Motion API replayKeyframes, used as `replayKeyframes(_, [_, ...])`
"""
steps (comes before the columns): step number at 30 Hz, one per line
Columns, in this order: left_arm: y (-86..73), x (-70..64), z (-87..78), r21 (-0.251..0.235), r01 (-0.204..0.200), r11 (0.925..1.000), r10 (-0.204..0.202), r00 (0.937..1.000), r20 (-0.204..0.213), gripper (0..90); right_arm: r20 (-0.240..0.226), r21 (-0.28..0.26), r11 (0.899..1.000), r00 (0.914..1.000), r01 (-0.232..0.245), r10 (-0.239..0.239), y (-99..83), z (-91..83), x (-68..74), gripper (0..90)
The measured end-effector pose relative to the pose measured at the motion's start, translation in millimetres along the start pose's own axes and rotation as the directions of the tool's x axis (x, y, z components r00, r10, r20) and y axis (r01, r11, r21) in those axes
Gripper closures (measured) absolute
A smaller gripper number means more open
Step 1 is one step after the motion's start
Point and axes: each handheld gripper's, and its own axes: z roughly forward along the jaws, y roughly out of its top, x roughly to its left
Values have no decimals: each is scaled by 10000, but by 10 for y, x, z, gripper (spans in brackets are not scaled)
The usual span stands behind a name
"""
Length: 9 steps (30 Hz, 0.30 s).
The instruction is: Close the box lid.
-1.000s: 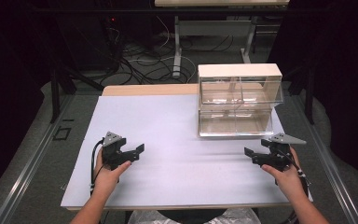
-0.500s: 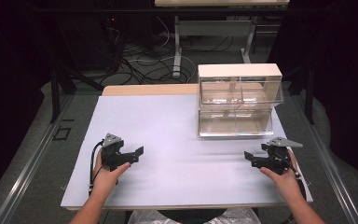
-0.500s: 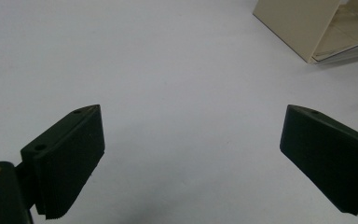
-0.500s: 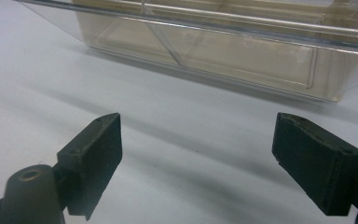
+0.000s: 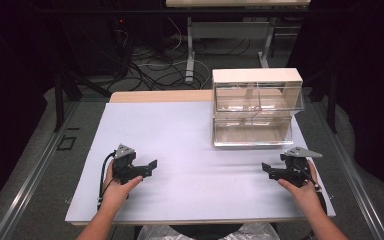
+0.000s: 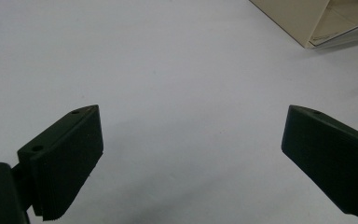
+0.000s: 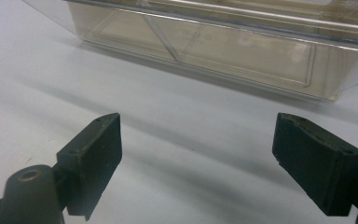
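Observation:
A clear two-tier drawer box (image 5: 256,107) with a cream top stands at the back right of the white table (image 5: 180,135). My left gripper (image 5: 152,166) rests low over the front left of the table, open, nothing between its jaws (image 6: 191,158). My right gripper (image 5: 266,169) sits at the front right, open and empty (image 7: 198,154), pointing toward the table's middle. In the right gripper view the lower clear drawer (image 7: 242,42) lies just beyond the jaws. A corner of the box (image 6: 317,23) shows at the top right of the left gripper view.
A wooden strip (image 5: 160,96) runs along the table's far edge. Cables and desk legs (image 5: 190,45) lie on the floor behind. Metal rails (image 5: 35,170) run along both sides of the table.
Both hands have drawn slightly nearer the front edge of the table. Both grippers stay open.

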Motion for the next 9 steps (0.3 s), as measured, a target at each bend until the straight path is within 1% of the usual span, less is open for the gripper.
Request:
replayKeyframes(4, [-2, -13, 5, 28, -24, 10000, 24, 10000, 39, 47, 16, 27, 10000, 10000, 21, -21, -2, 7, 11, 154])
replayKeyframes(9, [-8, -16, 17, 5, -45, 10000, 45, 10000, -36, 36, 29, 2, 10000, 10000, 83, -83, 1, 13, 1, 152])
